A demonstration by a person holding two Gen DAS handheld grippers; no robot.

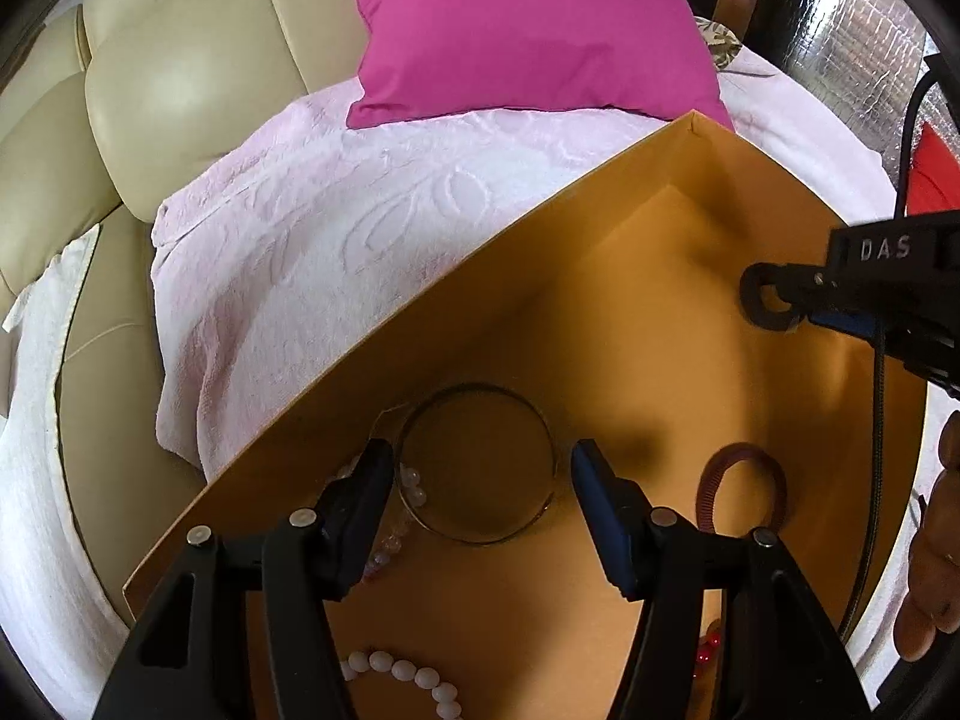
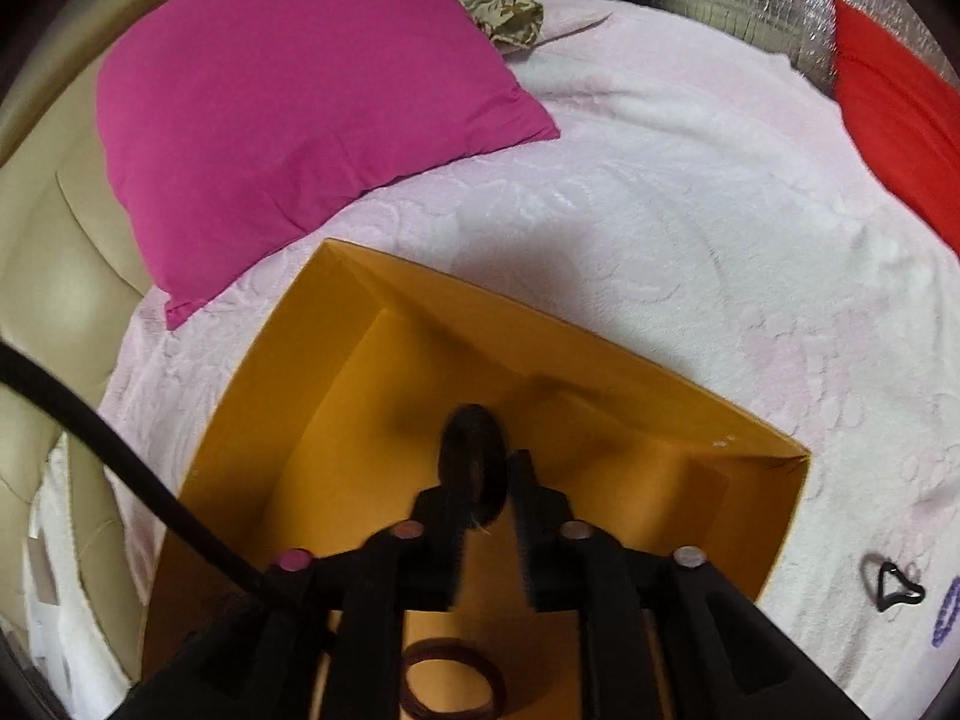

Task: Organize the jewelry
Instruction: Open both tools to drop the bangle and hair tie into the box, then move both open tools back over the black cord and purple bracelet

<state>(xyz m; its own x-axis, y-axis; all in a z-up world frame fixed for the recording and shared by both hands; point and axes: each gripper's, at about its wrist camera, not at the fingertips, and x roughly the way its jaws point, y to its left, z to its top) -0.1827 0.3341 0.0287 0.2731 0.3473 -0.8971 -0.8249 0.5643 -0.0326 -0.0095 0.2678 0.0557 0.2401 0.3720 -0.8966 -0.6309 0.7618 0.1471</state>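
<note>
An open yellow cardboard box (image 1: 600,252) (image 2: 336,372) rests on a pale pink blanket. My left gripper (image 1: 480,462) points down into it, its pads set against opposite sides of a thin metal bangle (image 1: 480,537). A pale bead bracelet (image 1: 414,489) lies under the left finger. A maroon coil hair tie (image 1: 741,492) (image 2: 450,681) and a white bead strand (image 1: 408,675) lie on the box floor. My right gripper (image 2: 486,480) hangs over the box with its jaws slightly apart. A blurred black ring-shaped band (image 2: 474,450) sits between them, with a slim gap to the right finger.
A magenta pillow (image 2: 300,120) lies behind the box, with a red cushion (image 2: 900,108) at the far right. Beige padded upholstery (image 1: 180,90) borders the left. A black heart-shaped piece (image 2: 891,585) and purple beads (image 2: 947,618) lie on the blanket (image 2: 690,240) right of the box.
</note>
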